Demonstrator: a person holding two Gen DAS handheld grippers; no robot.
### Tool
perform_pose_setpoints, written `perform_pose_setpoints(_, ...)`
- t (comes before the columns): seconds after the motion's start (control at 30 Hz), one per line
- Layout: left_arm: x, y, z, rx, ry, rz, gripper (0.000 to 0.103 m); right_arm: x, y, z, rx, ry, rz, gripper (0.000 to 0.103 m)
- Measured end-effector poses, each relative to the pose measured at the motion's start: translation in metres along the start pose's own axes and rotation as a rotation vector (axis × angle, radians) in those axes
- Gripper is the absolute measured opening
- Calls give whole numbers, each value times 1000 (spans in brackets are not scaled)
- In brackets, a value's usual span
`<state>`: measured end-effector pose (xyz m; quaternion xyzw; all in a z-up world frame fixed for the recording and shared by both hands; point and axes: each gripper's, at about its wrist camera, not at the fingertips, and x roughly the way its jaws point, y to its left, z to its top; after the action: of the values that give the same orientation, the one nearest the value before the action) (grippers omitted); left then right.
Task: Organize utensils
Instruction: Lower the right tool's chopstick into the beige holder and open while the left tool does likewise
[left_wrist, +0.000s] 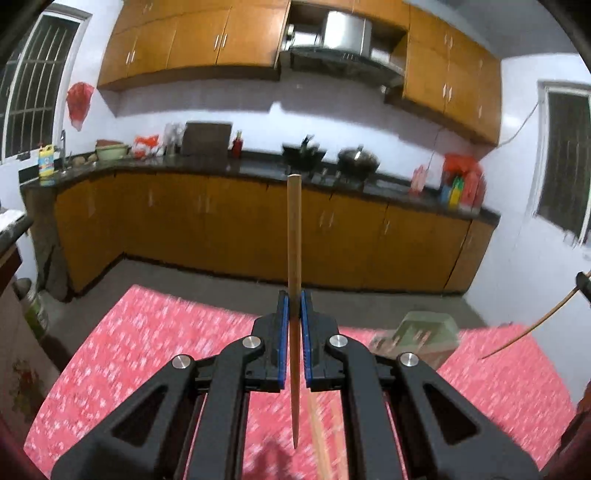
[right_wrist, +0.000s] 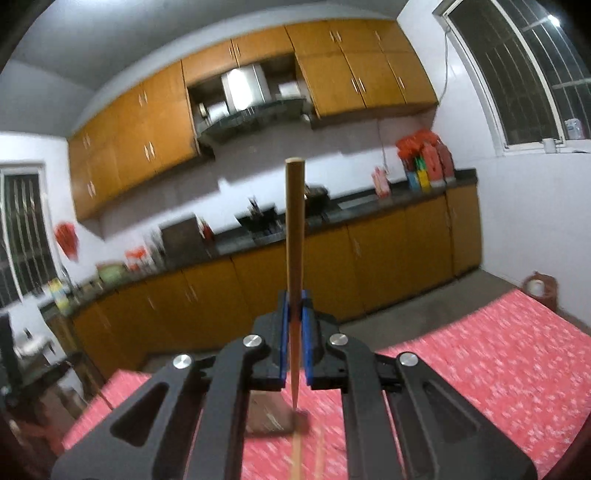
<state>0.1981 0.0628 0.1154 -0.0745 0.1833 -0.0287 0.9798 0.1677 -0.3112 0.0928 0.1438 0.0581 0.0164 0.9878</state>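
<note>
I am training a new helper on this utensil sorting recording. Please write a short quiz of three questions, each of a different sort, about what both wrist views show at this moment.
1. True or false: the left hand-held gripper is open and holds nothing.
2. Multiple choice: what covers the table? A) a plain white sheet B) a red patterned cloth C) bare wood
3. Fill in: the right hand-held gripper is shut on a wooden ____.

Key
1. False: it is shut on a chopstick that points up and away from the camera.
2. B
3. chopstick
</note>
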Motion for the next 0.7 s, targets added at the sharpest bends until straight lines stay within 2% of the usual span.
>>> perform_pose_setpoints(0.17, -10, -26, 35, -49, -108, -81, 7, 9, 22, 17, 7, -56, 74, 8)
perform_pose_setpoints(0.33, -15, -53, 51, -91, -232, -118, 7, 33, 33, 12, -12, -32, 101, 8)
perform_pose_setpoints(0.43, -6, -67, 49, -91, -260, -123, 7, 48, 35, 5, -34, -13, 89, 8)
perform_pose_setpoints(0.6, 24, -81, 28, -87, -219, -127, 7, 75, 34, -15, -59, 52, 68, 8)
perform_pose_setpoints(0.7, 48, -85, 11, -80, -152, -116, 7, 85, 34, -30, -64, 98, 65, 8)
